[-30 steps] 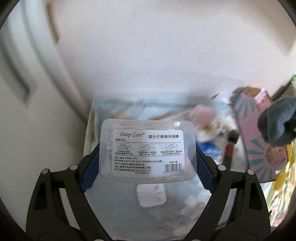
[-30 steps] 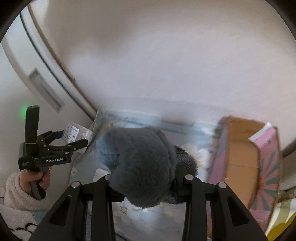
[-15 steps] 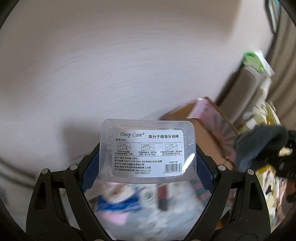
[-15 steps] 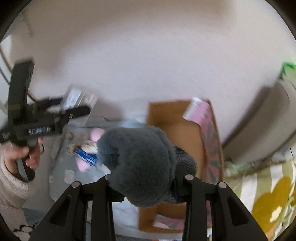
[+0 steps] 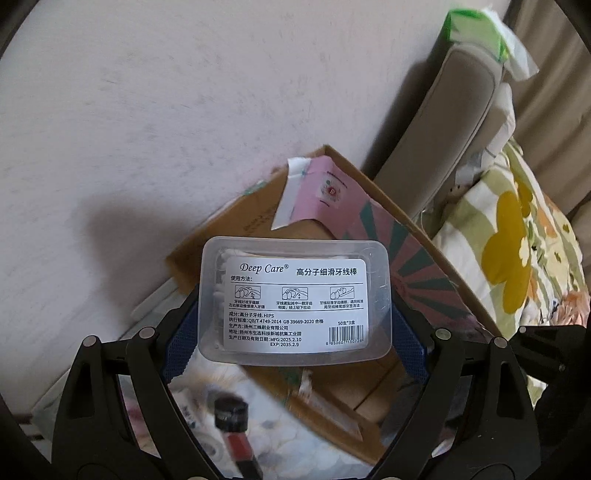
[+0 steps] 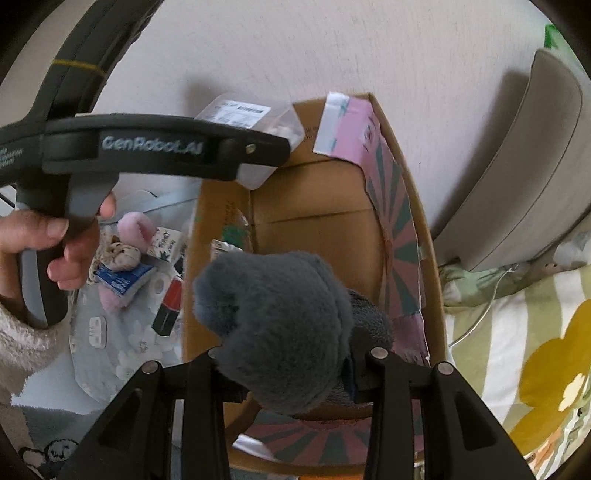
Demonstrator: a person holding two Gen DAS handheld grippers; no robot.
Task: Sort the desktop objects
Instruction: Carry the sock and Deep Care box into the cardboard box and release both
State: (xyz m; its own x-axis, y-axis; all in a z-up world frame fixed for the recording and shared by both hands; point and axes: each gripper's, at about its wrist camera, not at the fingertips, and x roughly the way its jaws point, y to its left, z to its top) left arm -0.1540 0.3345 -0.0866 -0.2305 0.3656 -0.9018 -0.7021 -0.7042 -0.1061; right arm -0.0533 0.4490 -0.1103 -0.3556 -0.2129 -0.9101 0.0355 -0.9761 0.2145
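Note:
My left gripper (image 5: 293, 343) is shut on a clear plastic floss-pick box (image 5: 295, 299) with a white label, its blue pads (image 5: 181, 343) pressing on the two short sides. Behind it lies an open cardboard box (image 5: 369, 177) with pink patterned flaps. In the right wrist view my right gripper (image 6: 288, 369) is shut on a grey plush toy (image 6: 273, 325), which hangs over the cardboard box (image 6: 317, 206). The left gripper (image 6: 258, 147) with the floss-pick box (image 6: 251, 110) shows there above the carton's far left corner, held by a hand (image 6: 48, 243).
Left of the carton a grey flowered cloth (image 6: 125, 332) carries a pink plush (image 6: 133, 229), a blue pack (image 6: 122, 280) and a red-and-black stick (image 6: 168, 306). A beige cushion (image 6: 517, 166) and a flowered sheet (image 6: 517, 350) lie to the right. A green tissue pack (image 5: 476, 33) tops the cushion.
Both grippers have swung right, from above the grey cloth to the cardboard box, and come closer to it. Each keeps its hold: left on the floss-pick box, right on the plush.

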